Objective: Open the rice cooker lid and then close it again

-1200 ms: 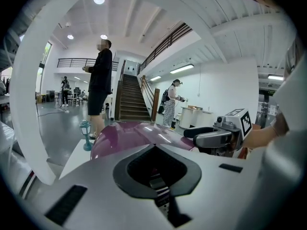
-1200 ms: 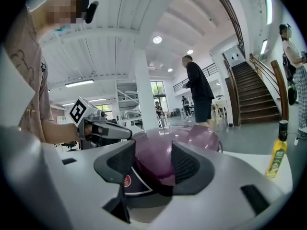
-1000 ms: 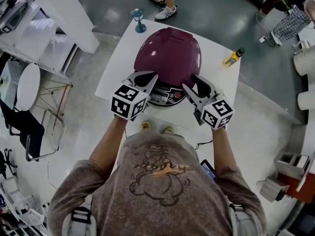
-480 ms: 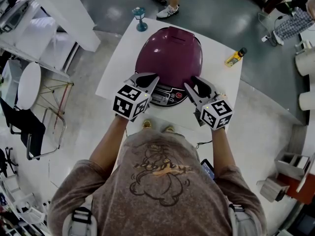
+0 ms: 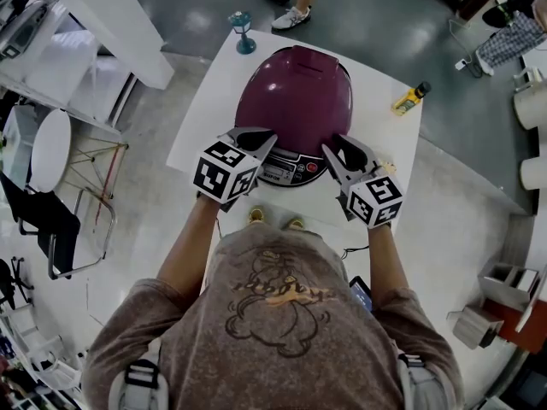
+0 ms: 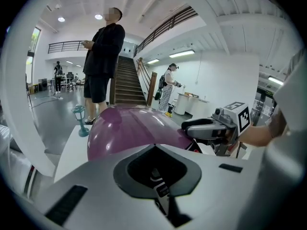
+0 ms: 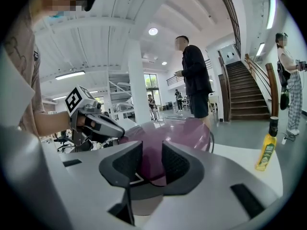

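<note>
While the left claw (image 5: 255, 137), clenched and empty, sits by the front-left of the rice cooker (image 5: 286, 173), whose purple lid (image 5: 295, 84) lies shut just ahead, the right claw (image 5: 340, 149) is closing, jaws narrower than a second ago with nothing pressed between: lifting likely has not begun. Bare white table (image 5: 201, 114) flanks both claws; a yellow bottle (image 5: 408, 99) stands well right of the right claw, near the edge.
</note>
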